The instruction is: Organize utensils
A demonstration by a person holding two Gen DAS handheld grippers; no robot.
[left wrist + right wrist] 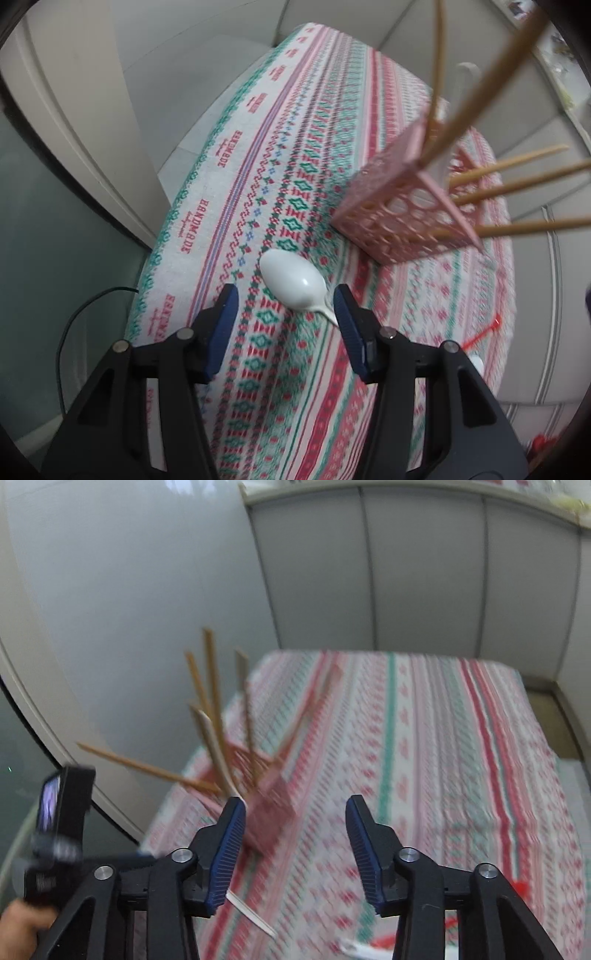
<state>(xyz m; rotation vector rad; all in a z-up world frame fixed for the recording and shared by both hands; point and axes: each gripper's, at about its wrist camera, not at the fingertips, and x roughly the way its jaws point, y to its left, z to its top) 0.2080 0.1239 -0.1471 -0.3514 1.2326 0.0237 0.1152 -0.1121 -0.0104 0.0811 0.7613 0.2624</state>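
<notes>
We treat the white spoon (293, 282) as the item in hand: it lies bowl-down on the patterned cloth (258, 155) of the bench, on the near side of the pink perforated holder (402, 206) and clear of it. The holder already carries several wooden chopsticks (517, 173), fanned out above its rim. We judge the spoon to be light, rigid plastic with a glossy, rounded bowl, so the bowl is a poor place to grip: smooth pads would slide off the curve. We recommend taking it by the narrow neck or handle, which runs from the bowl away from the holder and passes behind the right pad of the left claw (286, 301). That claw hangs just above the spoon with its jaws apart, nothing pressed between them, the bowl showing in the gap. The right claw (295, 818) also stands apart and empty, on the near side of the holder (271, 797); its view is blurred, and a pale flat stick (251, 912) lies on the cloth below its left pad. The cloth is soft and may bunch under a low approach, and the holder looks light enough to tip if knocked.
</notes>
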